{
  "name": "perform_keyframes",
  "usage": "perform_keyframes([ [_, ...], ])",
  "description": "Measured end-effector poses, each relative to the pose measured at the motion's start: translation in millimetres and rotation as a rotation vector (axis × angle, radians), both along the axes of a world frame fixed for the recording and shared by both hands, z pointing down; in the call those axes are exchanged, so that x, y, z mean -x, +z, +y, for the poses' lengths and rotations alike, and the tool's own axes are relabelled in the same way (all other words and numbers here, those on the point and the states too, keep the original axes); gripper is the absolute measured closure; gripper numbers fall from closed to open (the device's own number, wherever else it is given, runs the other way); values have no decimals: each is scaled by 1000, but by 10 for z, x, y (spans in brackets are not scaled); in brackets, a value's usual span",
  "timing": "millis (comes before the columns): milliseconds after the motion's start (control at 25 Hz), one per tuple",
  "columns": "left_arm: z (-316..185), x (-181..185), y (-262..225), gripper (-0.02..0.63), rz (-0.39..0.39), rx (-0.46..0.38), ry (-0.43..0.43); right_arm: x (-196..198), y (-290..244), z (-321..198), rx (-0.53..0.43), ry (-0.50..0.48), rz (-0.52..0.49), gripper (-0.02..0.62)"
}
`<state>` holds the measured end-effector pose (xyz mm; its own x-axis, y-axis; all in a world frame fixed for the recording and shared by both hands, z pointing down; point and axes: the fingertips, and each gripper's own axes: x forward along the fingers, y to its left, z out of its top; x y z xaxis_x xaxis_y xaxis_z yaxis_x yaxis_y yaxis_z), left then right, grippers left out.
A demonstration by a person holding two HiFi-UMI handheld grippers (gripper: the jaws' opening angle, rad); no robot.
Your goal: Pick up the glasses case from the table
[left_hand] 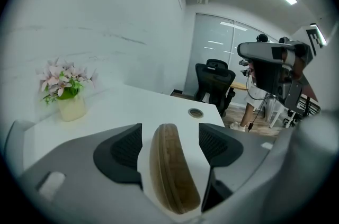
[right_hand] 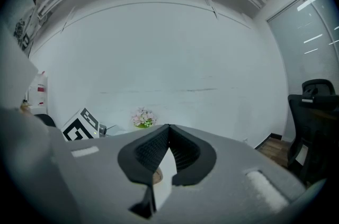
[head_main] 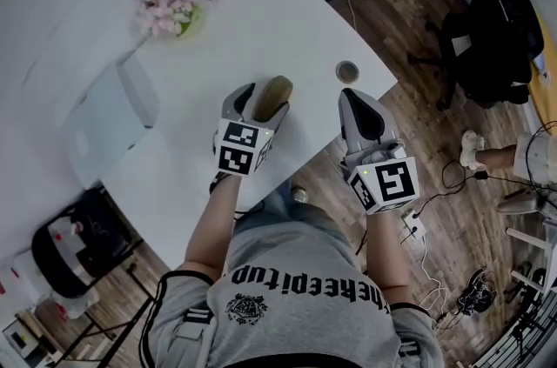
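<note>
Glasses case (left_hand: 170,175), brown, oblong, rounded, loose between wide-spread left tongs (left_hand: 169,132); right tongs (right_hand: 168,130) closed, empty.

near end of the glasses case (head_main: 275,90) is hidden beneath the left gripper (head_main: 265,101).

Matt plastic, a wood-grained case, a smooth white top

The glasses case (left_hand: 170,175) shows a brown, wood-like grain with a dull sheen; the table (head_main: 287,18) is smooth, white and faintly reflective. The left gripper (left_hand: 170,135) and right gripper (right_hand: 169,128) have matt grey plastic shells and black ribbed pads (left_hand: 124,150). The floor (head_main: 392,10) is wood plank, and the person's T-shirt (head_main: 296,270) is grey cloth.
</note>
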<state>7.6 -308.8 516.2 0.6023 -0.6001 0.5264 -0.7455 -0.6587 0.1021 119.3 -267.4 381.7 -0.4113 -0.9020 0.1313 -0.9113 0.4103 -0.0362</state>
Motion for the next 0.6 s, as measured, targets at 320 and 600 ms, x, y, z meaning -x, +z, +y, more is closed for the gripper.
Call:
perform_keyframes([
  [320, -24, -36, 272, 253, -39, 56, 10, -47, 92, -41, 31, 16, 16, 594],
  [600, -27, -88, 463, 252, -66, 87, 20, -136, 155, -59, 51, 38, 20, 594],
])
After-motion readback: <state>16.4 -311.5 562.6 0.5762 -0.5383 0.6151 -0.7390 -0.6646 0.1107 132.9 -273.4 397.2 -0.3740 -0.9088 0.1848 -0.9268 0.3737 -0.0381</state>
